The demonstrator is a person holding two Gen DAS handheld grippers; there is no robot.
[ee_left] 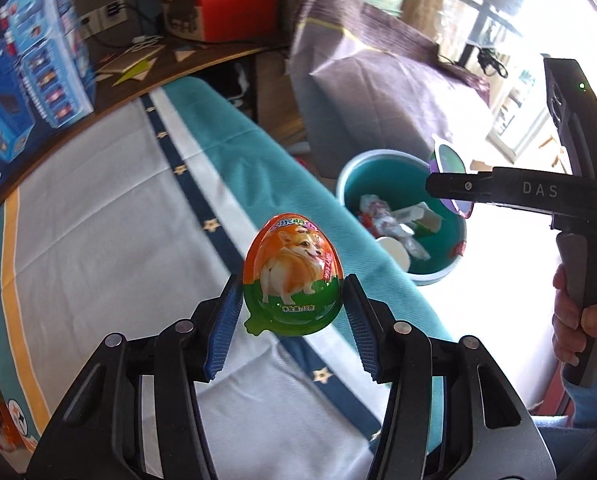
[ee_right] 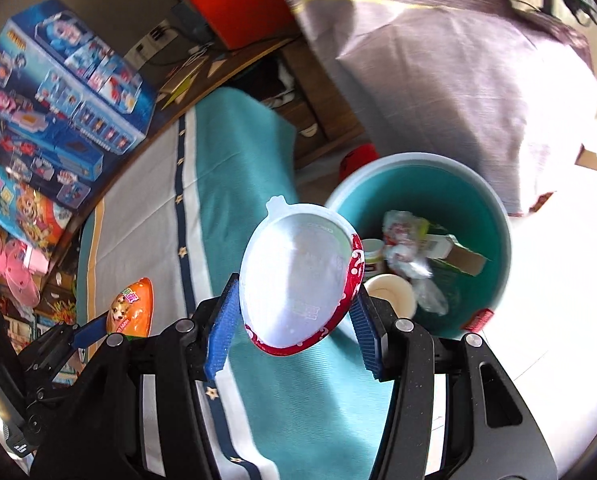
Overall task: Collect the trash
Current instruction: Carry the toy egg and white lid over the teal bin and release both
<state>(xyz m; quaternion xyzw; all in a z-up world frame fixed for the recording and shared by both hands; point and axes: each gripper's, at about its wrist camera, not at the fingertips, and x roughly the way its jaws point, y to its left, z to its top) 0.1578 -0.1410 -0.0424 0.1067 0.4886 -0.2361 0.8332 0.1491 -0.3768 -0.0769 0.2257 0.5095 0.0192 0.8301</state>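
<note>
My left gripper [ee_left: 293, 308] is shut on an orange and green egg-shaped toy shell [ee_left: 292, 276] with a dog picture, held above the bed. In the right wrist view that same egg shell [ee_right: 132, 312] shows at lower left in the left gripper [ee_right: 98, 326]. My right gripper [ee_right: 294, 312] is shut on an empty white egg half with a red patterned rim [ee_right: 298, 272], hollow side facing the camera. The teal trash bin [ee_right: 478, 192] stands on the floor just beyond it, holding wrappers and small boxes. The left wrist view shows the right gripper [ee_left: 450, 186] with its egg half [ee_left: 448, 160] over the bin [ee_left: 350, 176].
The bed has a white and teal cover [ee_left: 118, 216] with a navy star stripe. Blue toy boxes [ee_right: 58, 92] stand at the headboard side. A purple-grey pillow [ee_right: 438, 72] lies behind the bin. A person's hand [ee_left: 578, 316] grips the right gripper's handle.
</note>
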